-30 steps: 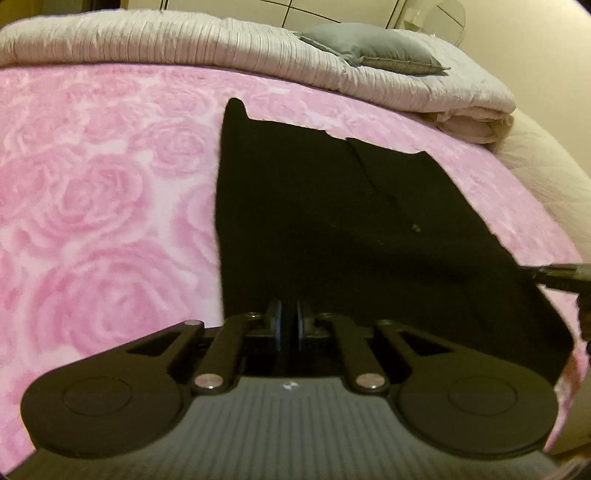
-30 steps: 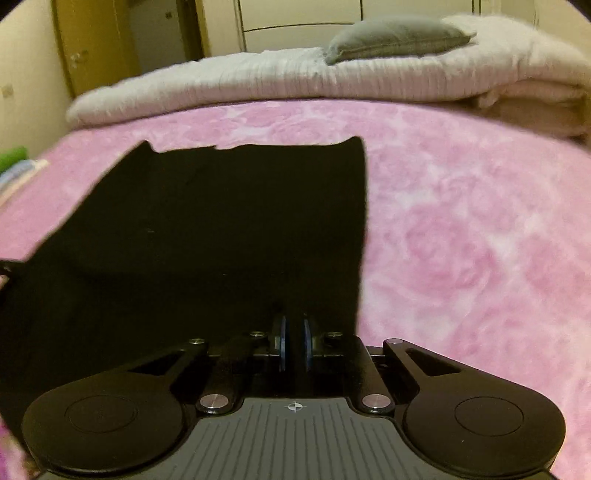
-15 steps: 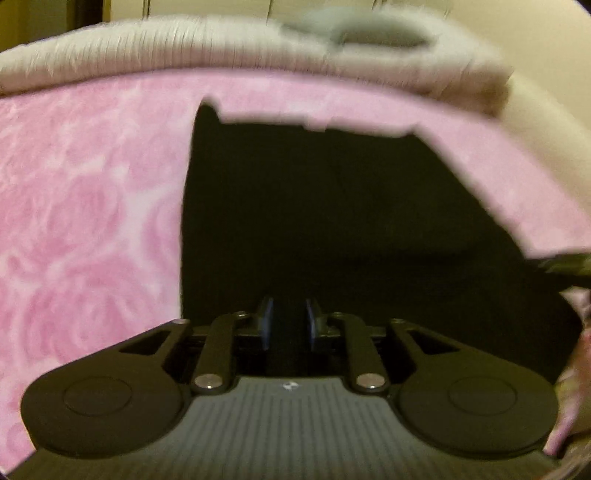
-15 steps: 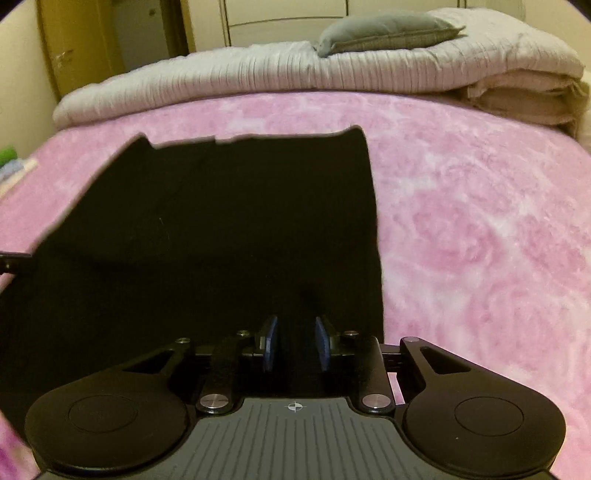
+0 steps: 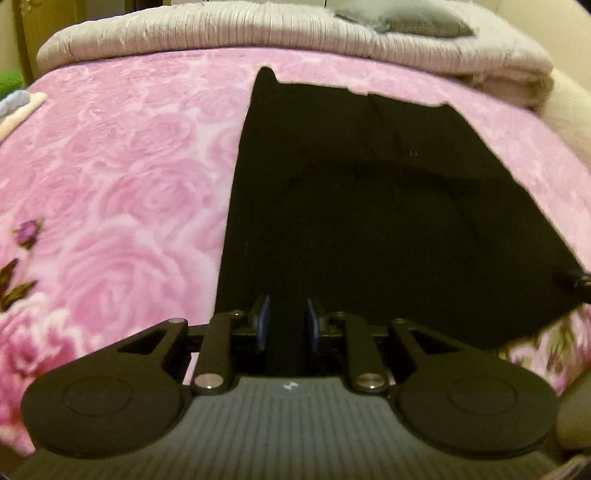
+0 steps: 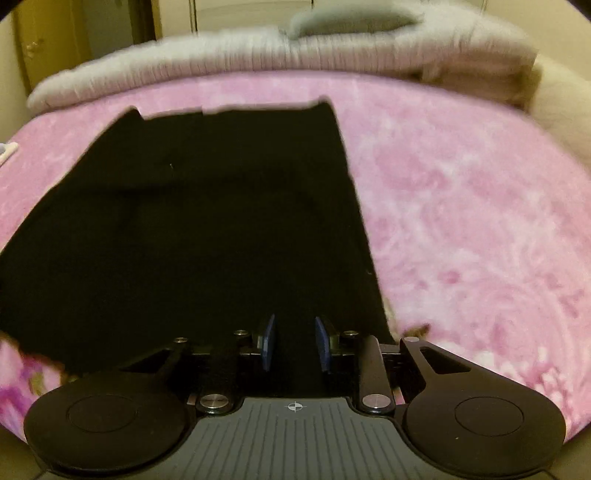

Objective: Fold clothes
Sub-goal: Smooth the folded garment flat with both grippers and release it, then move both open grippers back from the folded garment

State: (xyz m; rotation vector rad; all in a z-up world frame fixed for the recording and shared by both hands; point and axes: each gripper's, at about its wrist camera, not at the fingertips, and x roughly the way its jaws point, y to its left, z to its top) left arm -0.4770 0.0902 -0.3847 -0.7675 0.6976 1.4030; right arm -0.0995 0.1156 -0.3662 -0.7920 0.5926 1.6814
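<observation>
My left gripper (image 5: 286, 323) stands with its jaws parted, the blue pads (image 5: 263, 325) a clear gap apart, and nothing is pinched between them — only the black cloth shows beyond the gap. My right gripper (image 6: 294, 341) is the same: jaws spread, blue pads (image 6: 269, 341) apart, with no cloth caught between them.

Just past both sets of fingers lies the black garment (image 5: 369, 206), spread flat on the bed. From my left side its near edge runs right up to the fingers, and its straight left edge climbs away toward a small pointed corner at the far end. From my right side the garment (image 6: 207, 236) fills the left and middle of the view, its straight right edge slanting away from just beside my fingers. Its far edge is slightly ragged, with a step near the middle. A faint curved crease shows across the cloth; I cannot tell how many layers there are.

Under the garment is a pink blanket (image 5: 122, 192) with a rose pattern, covering the bed on all sides. At the far end a pale folded quilt (image 5: 229, 33) lies across the bed — a grey pillow (image 5: 424, 24) rests on top of it. At the far left edge some folded clothes (image 5: 18, 107) sit on the blanket.
</observation>
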